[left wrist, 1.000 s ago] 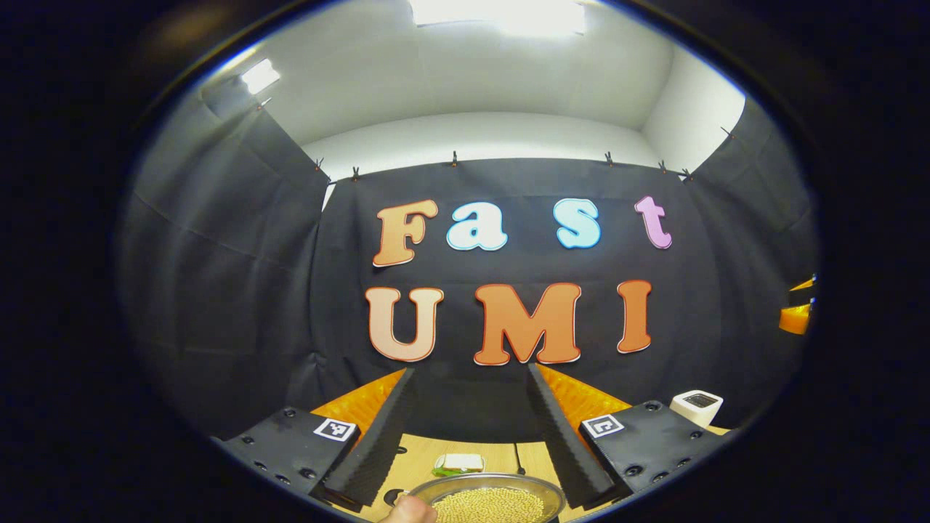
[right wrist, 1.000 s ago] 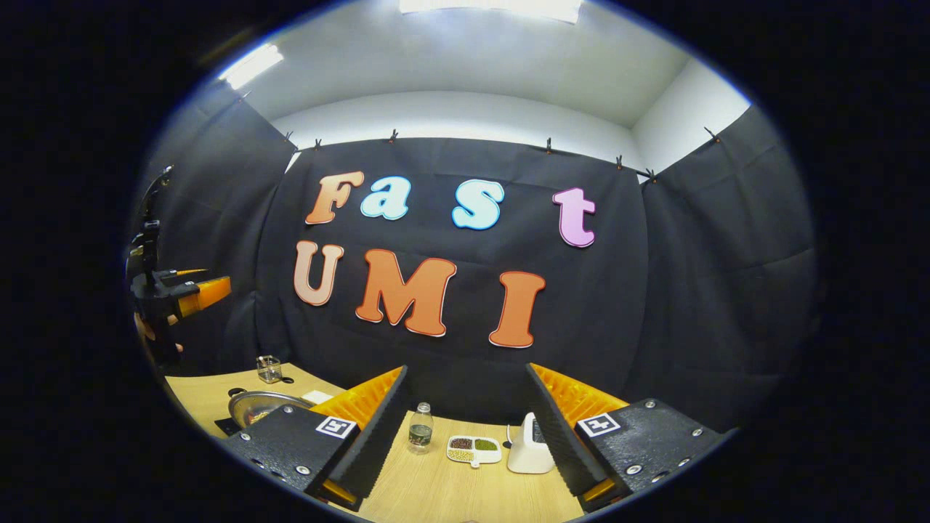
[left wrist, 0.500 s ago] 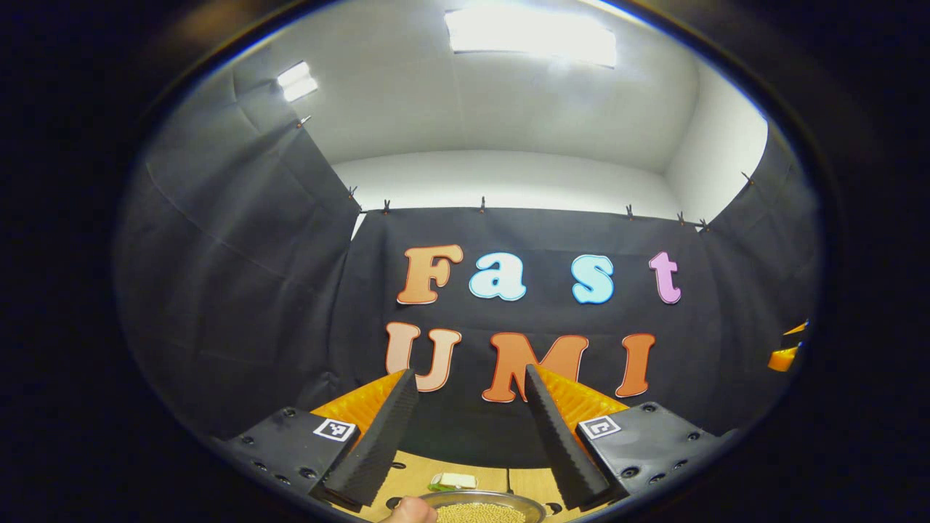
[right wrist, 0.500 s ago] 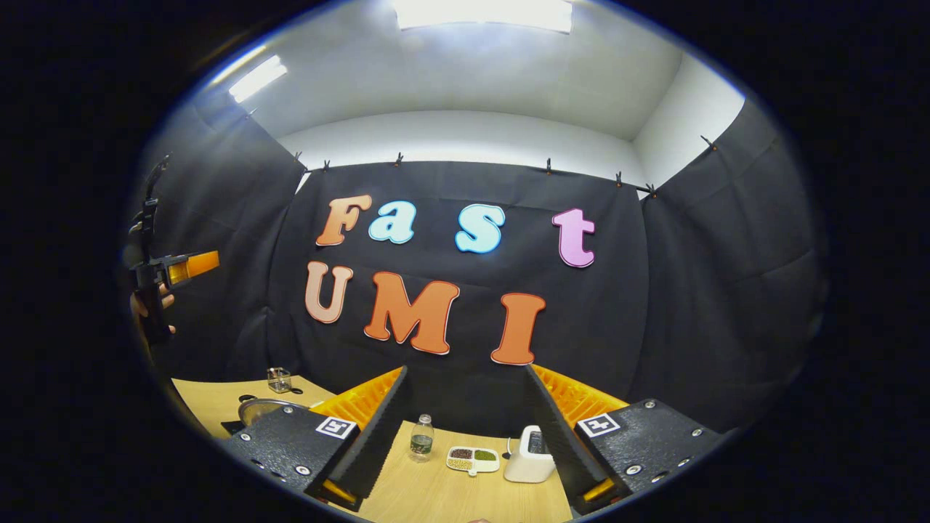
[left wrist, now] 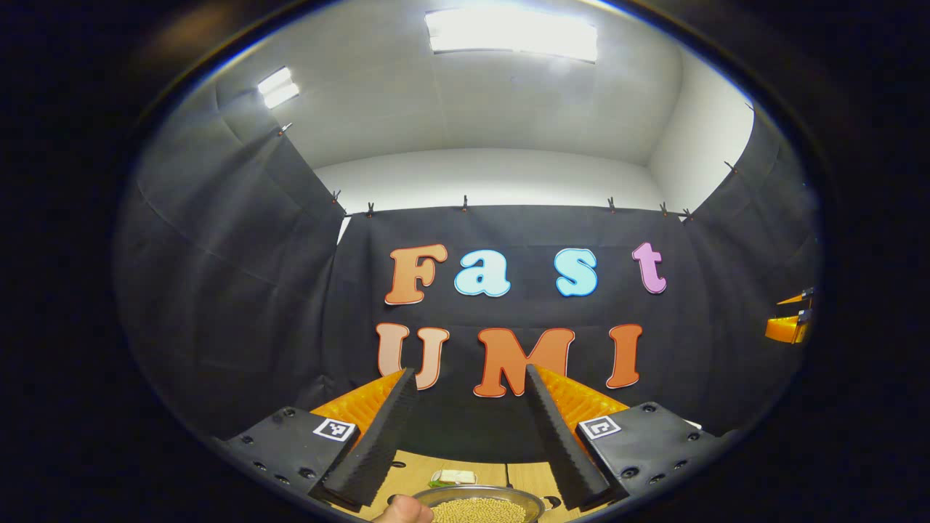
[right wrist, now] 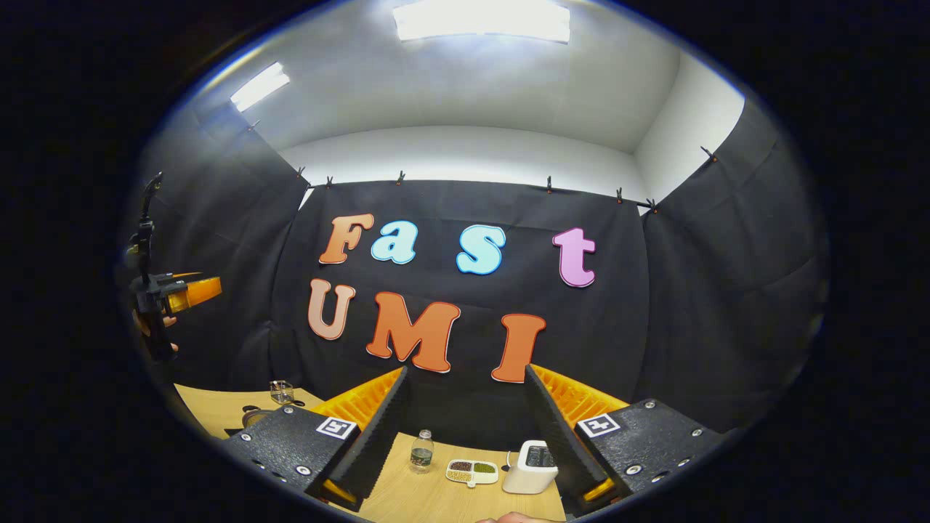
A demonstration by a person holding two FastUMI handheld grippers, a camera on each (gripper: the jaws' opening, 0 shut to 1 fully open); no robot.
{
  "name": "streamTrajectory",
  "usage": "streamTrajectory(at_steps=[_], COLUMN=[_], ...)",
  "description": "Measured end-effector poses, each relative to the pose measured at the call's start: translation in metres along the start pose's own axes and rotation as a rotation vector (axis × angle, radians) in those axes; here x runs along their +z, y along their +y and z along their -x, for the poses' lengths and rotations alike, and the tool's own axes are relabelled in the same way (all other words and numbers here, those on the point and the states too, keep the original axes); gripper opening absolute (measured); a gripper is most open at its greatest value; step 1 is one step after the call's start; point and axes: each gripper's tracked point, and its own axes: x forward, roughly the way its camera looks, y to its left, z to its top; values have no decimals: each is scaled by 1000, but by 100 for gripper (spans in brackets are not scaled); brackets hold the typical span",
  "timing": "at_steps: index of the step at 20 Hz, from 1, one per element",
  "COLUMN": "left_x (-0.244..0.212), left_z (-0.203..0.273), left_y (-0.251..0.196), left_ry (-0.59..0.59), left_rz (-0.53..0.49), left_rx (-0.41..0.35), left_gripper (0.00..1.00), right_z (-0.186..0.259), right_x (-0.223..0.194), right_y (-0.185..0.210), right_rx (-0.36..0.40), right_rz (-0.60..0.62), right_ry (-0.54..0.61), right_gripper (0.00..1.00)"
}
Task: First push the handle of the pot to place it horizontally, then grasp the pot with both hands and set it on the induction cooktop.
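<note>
Two open tools (left wrist: pixel 465 428) (right wrist: pixel 465 428), no legible labels

This is a recording booth set up as a makeshift kitchen, not a real home. Black cloth (right wrist: pixel 697 290) hangs on clips from a line on three sides, with plain white wall and ceiling above it and flat light panels (right wrist: pixel 481 20) overhead. Below stands a light wooden bench (right wrist: pixel 443 494) laid out with kitchen props: a small water bottle (right wrist: pixel 421 450), a divided dish of beans (right wrist: pixel 472 471), a white appliance (right wrist: pixel 530 468), a glass jar (right wrist: pixel 281 391), and a metal pot of yellow grains (left wrist: pixel 479 507).
</note>
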Motion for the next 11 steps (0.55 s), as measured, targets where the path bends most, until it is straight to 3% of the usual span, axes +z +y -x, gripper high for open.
streamTrajectory(at_steps=[11], left_x=[-24], left_z=[-10], left_y=[-2], left_ry=[72], left_rz=[-26], left_rx=[-13], left_gripper=[98], right_z=[-2], right_x=[6], right_y=[2], right_rx=[-20], right_rz=[19], right_ry=[-12], right_gripper=[95])
